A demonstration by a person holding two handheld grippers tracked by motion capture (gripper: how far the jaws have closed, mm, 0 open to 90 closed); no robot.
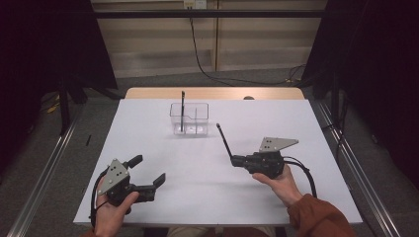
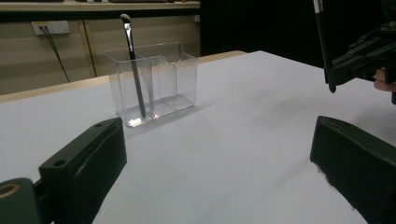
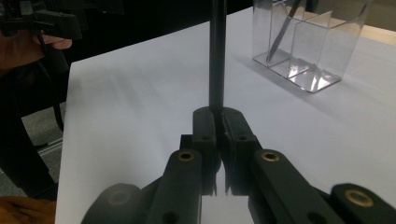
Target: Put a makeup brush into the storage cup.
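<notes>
Pinching a slim black brush (image 3: pixel 216 56), right tongs (image 3: pixel 219 116), left tongs (image 2: pixel 219 158) spread, clear box (image 2: pixel 154 79).

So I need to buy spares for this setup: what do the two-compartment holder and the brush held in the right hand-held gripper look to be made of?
The holder looks like clear, glossy hard plastic, probably acrylic: you see straight through its walls, and its base catches bright glints. The brush clamped in the right hand-held gripper has a thin, dark, smooth handle, plastic or coated metal; which one is unclear.

White table (image 1: pixel 163 197) w/ wood strip at far edge; wall socket (image 1: pixel 193 4) & cable behind; grey floor.
</notes>
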